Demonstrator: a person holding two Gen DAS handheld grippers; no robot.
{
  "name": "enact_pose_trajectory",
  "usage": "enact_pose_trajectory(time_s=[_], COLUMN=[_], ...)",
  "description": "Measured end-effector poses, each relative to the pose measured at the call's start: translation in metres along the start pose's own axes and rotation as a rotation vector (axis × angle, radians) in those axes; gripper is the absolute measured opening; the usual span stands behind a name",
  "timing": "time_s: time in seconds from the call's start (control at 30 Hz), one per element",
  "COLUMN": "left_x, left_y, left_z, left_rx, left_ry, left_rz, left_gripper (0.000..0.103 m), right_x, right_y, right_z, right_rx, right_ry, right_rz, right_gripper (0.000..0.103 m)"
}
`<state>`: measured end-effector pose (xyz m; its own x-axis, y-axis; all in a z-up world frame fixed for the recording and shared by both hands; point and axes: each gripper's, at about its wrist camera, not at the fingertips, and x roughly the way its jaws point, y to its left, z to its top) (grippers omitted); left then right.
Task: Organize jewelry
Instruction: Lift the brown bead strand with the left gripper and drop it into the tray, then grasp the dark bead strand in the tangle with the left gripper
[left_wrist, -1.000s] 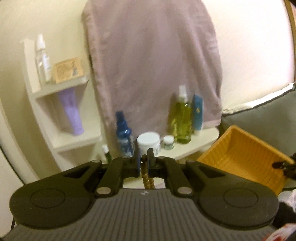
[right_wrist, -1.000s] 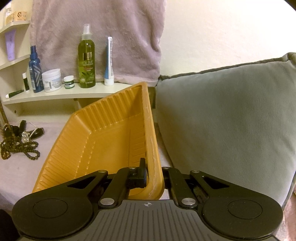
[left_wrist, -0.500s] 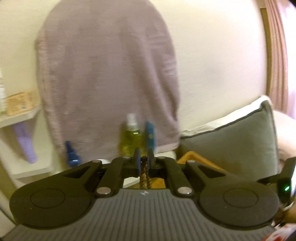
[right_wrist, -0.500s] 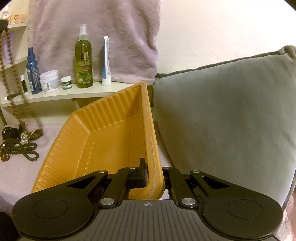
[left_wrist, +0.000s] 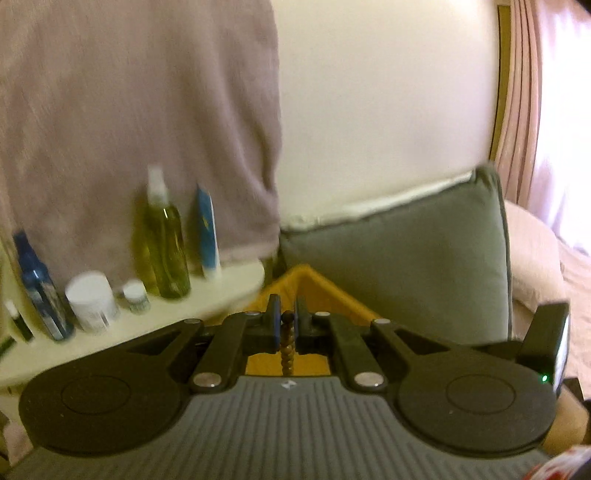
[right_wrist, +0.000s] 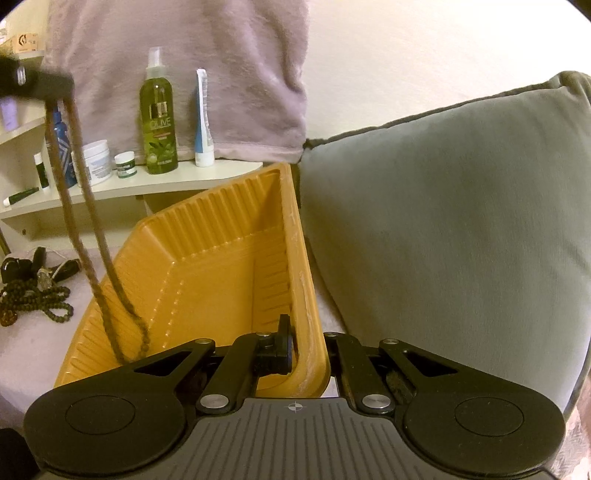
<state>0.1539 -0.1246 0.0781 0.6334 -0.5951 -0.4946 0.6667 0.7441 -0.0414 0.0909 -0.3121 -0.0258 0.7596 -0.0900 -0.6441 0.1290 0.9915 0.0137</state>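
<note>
brown bead necklace (right_wrist: 92, 236) pinched between the closed fingers of the left gripper (left_wrist: 286, 320), its loop hanging into the tilted orange tray (right_wrist: 207, 273); right gripper (right_wrist: 308, 350) clamped on the tray's rim beside a grey cushion (right_wrist: 443, 221).

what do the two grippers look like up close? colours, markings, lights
Both match: left gripper and right gripper have black linkage arms with silver pivot pins, round black discs either side, and a grey ribbed base with a small white mark. Left pads are blue. A green light glows at the left view's right edge.
</note>
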Motion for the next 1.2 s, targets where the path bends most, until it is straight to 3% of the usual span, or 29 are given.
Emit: enact_pose_trajectory(time_s=[0.37,0.53,0.63,0.77,0.9,1.2], left_x=[0.046,0.05,0.045,0.029,0.011,-0.014], left_y=[0.006,0.001,0.004,0.015,0.031,0.077], left_z=[-0.055,-0.067,-0.073,-0.085,-0.102,-0.152], left_rx=[-0.081,-0.082,-0.09,-0.103,-0.11,-0.165], left_ry=[0.16,0.181,0.18,0.158,0.137,0.152], left_rz=[-0.055,-0.075,-0.062,0.021,0.167,0.441], left_gripper=[0.006,0.008,0.014,0.017,0.027,0.031], right_x=[0.002,0.003,0.003,0.004,0.004,0.005], right_y=[-0.004,-0.004,-0.004,-0.004,-0.004,-0.005], right_z=[-0.002,-0.001,-0.001,-0.002,-0.002,-0.004], right_rx=[0.017,0.02,0.018,0.018,0.017,0.003], right_ry=[0.009,0.012,0.013,0.016,0.017,0.026], right_rz=[0.007,0.007,0.006,0.006,0.007,0.003], right_gripper=[0.005,0.005,0.005,0.005,0.005,0.005])
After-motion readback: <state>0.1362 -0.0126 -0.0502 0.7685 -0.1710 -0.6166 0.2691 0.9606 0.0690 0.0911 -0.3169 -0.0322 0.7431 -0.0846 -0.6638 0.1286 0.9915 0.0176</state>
